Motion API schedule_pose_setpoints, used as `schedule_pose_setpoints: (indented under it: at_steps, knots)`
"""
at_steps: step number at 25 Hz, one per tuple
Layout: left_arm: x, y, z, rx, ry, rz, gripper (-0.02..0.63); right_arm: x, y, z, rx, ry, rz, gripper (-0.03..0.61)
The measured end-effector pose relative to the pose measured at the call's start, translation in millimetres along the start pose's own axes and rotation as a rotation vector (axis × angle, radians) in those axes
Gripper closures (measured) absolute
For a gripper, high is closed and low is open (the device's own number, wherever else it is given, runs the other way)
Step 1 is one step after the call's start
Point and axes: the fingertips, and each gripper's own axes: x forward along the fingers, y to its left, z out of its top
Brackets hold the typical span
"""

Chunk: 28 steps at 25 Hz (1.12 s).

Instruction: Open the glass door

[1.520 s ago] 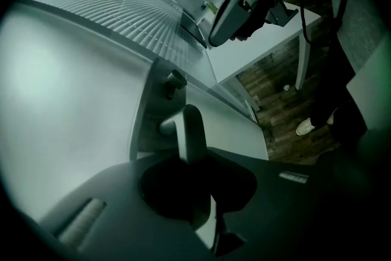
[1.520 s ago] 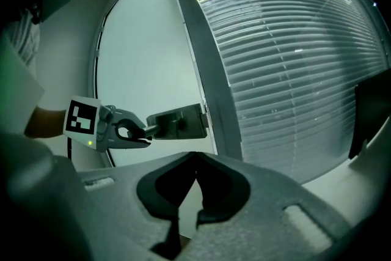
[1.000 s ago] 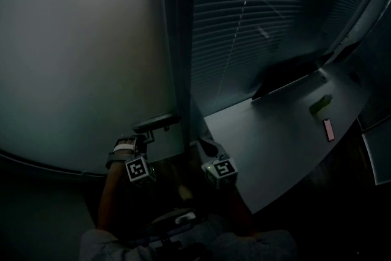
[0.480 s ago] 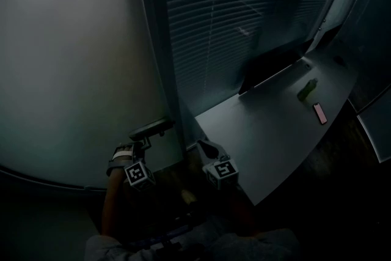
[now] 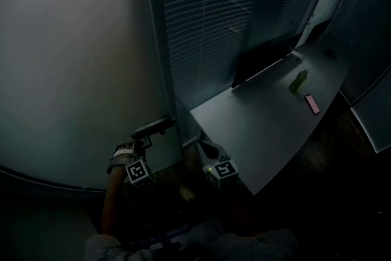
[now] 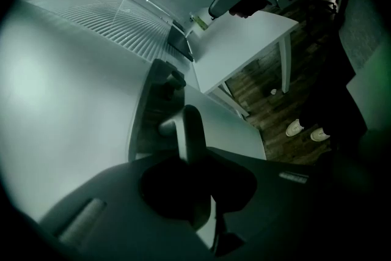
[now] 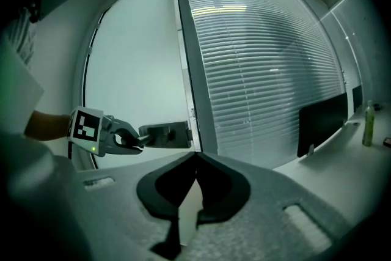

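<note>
Dim office: left claw (image 6: pixel 194 159) clamped on the lever handle (image 6: pixel 186 125) of a frosted glass door (image 5: pixel 73 58); right claw (image 7: pixel 195 159) closed, empty, near a desk (image 5: pixel 269 125)

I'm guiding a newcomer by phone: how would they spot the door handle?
Find the frosted glass door left of the slatted blinds. At its right edge sits the handle: a short lever, the only thing jutting from the pane, gripped by the left gripper.

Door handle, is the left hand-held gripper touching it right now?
Touching. The right gripper view shows the left hand-held gripper closed on the free end of the door handle, jaws pinching it from both sides.
</note>
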Motion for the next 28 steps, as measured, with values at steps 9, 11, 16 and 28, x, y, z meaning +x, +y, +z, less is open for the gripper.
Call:
schedule_pose_setpoints:
  at_steps: [9,11,16,28]
  knots:
    - [-16,-23,9,0.024,-0.040,-0.025,0.583,-31,11,-4,-0.011,-0.021,-0.051,0.578]
    - [-30,-23,9,0.034,-0.042,-0.024,0.583,-45,19,4,-0.009,-0.029,-0.060,0.578]
    - [-47,-35,17,0.051,-0.065,-0.017,0.583,-74,31,2,-0.007,-0.034,-0.092,0.578]
    - [-74,-62,23,0.087,-0.100,-0.005,0.583,-131,57,-15,0.002,-0.039,-0.154,0.578]
